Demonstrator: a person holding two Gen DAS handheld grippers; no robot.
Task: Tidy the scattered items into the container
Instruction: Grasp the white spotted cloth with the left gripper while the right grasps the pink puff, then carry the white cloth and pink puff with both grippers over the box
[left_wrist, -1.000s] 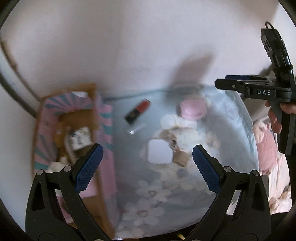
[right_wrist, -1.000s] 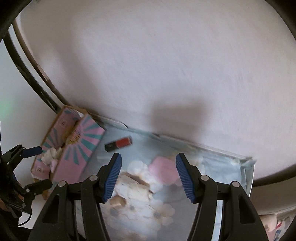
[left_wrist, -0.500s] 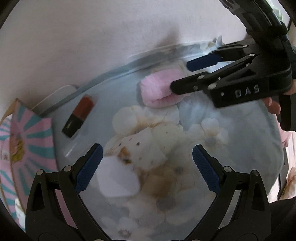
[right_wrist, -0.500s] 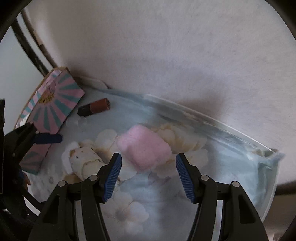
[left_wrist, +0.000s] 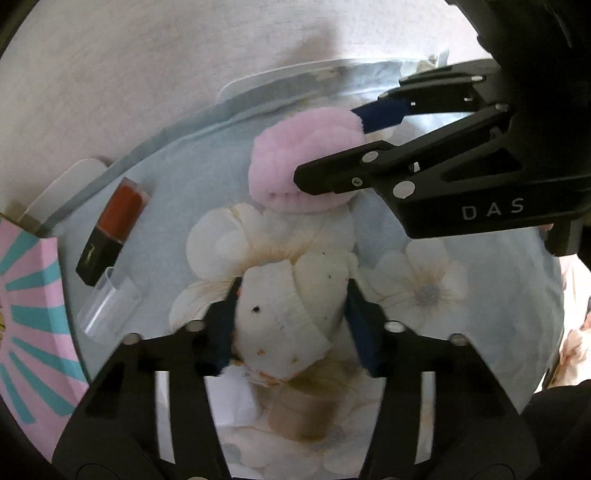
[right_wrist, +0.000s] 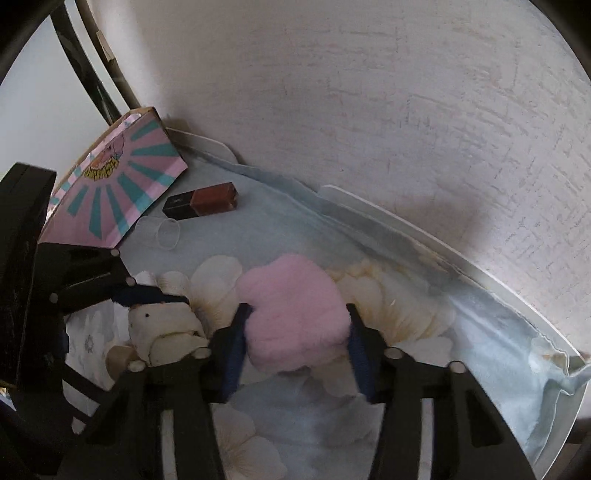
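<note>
My left gripper (left_wrist: 291, 325) is shut on a white speckled soft toy (left_wrist: 288, 317) lying on the floral cloth; the toy also shows in the right wrist view (right_wrist: 166, 332). My right gripper (right_wrist: 295, 332) is shut on a pink fluffy puff (right_wrist: 295, 314), which also shows in the left wrist view (left_wrist: 306, 158), held by the right gripper (left_wrist: 354, 147). The pink striped cardboard box (right_wrist: 110, 184) stands at the left, also in the left wrist view (left_wrist: 29, 314).
A red and black lipstick (left_wrist: 114, 229) and a clear plastic cap (left_wrist: 109, 306) lie near the box. A small tan cylinder (left_wrist: 303, 413) and a white square pad (left_wrist: 236, 398) lie under my left gripper. A white wall rises behind the table.
Both grippers moved down and forward to the table. The left one closed on the white toy and the right one closed on the pink puff.
</note>
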